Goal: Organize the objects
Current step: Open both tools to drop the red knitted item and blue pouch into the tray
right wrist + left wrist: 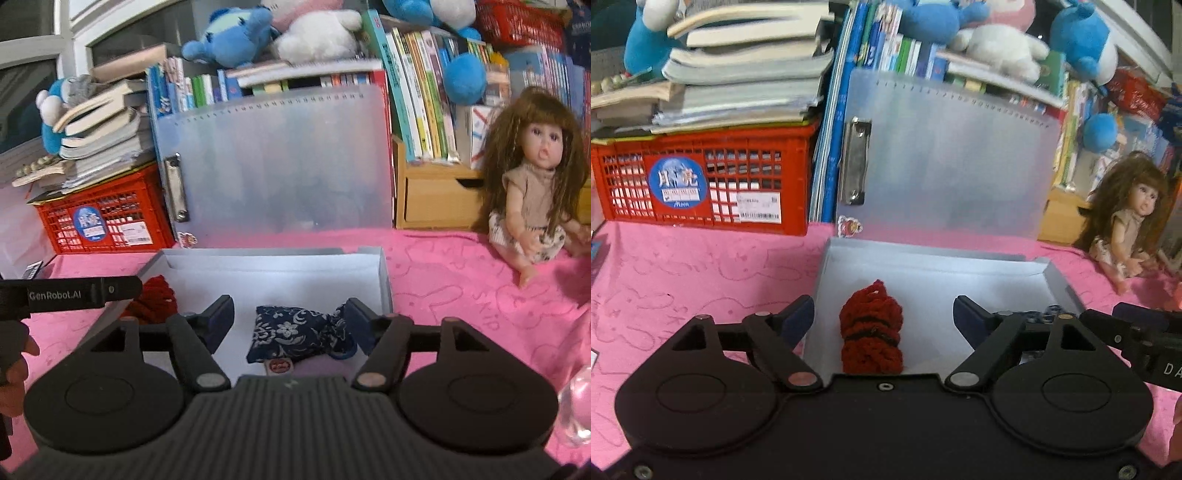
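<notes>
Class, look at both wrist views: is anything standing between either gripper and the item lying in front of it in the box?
Nothing visible does. The left gripper stands open with the red knitted piece lying free between its fingers. The right gripper is open around the blue floral pouch. Both items rest in the white box.

Item: red knitted bundle, lying in white box. My left gripper spread wide around it, pads clear. Pink counter.
</notes>
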`<action>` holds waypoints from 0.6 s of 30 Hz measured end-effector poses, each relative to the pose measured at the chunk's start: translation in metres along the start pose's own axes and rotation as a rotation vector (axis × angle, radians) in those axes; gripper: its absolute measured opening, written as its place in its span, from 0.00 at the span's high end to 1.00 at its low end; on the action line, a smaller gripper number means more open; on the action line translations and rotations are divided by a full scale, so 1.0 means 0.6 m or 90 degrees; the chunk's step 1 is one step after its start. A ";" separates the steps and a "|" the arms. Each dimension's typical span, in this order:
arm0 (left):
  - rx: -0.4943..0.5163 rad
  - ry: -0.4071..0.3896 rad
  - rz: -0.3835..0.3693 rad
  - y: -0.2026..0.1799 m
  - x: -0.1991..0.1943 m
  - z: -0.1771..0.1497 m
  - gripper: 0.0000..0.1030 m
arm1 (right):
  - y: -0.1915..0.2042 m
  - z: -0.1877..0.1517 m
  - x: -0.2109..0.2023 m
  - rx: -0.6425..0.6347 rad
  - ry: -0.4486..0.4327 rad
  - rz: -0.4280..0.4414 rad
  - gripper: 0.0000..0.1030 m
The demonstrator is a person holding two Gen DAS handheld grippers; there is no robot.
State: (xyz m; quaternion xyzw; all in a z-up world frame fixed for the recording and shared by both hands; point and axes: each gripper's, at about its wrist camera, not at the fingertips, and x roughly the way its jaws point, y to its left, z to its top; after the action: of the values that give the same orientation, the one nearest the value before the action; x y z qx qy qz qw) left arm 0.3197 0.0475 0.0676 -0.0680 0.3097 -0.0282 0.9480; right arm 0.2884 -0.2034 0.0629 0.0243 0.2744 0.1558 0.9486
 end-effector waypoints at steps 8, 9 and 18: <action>0.039 -0.029 -0.034 -0.022 -0.097 -0.013 0.16 | 0.007 0.011 -0.093 -0.008 -0.039 0.018 0.18; 0.044 -0.030 -0.038 -0.024 -0.108 -0.016 0.16 | 0.008 0.012 -0.105 -0.011 -0.045 0.018 0.17; 0.080 -0.054 -0.092 -0.048 -0.216 -0.079 0.13 | 0.029 -0.025 -0.209 -0.047 -0.088 0.012 0.13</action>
State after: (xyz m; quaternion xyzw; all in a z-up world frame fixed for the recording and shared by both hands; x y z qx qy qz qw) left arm 0.1869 0.0262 0.1099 -0.0318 0.2609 -0.1132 0.9582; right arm 0.1750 -0.2262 0.1168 0.0024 0.2017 0.1730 0.9640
